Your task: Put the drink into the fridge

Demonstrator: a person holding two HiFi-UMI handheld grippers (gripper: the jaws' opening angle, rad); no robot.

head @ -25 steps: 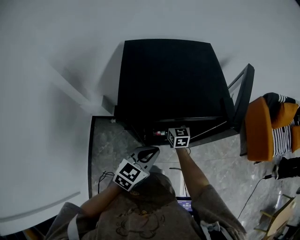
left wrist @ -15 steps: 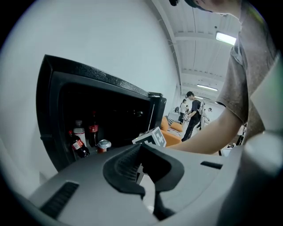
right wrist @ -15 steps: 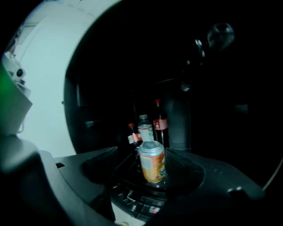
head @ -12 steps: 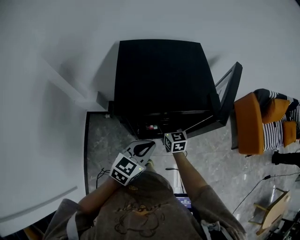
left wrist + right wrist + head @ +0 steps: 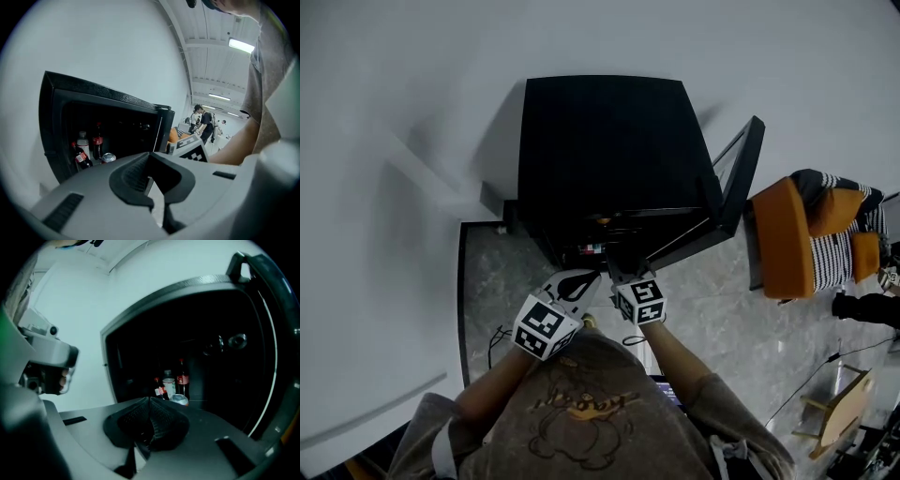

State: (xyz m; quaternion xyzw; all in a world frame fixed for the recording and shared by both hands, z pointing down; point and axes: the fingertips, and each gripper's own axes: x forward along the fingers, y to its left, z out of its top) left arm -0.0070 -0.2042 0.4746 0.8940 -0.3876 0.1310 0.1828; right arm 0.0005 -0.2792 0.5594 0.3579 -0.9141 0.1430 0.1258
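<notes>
A black box-shaped fridge (image 5: 609, 141) stands against the plain white wall (image 5: 394, 112). Its black-framed door (image 5: 739, 169) is swung open to the right. The drinks are inside the dark compartment, grouped together. A silver metal can (image 5: 179, 400) sits nearest the opening. Just behind it stands an upright dark cola bottle with a red label (image 5: 182, 378), and a clear plastic bottle with a white cap (image 5: 168, 385) is to its left. A smaller dark bottle with a red label (image 5: 158, 390) leans at the left end of the group.

Both claws are side by side just in front of the opening, outside the fridge and apart from the drinks. The right gripper (image 5: 150, 397) has just closed its jaws, and the ribbed black pads are clenched together with nothing between them. The left gripper (image 5: 149, 154) is clenched too — its pads meet at the tips and hold nothing.

To the right of the door, an orange chair (image 5: 783, 239) with a black-and-white striped cloth (image 5: 839, 253) on it stands on the grey marble-patterned floor (image 5: 712, 300). In the left gripper view, people (image 5: 204, 124) stand far off in the room.
</notes>
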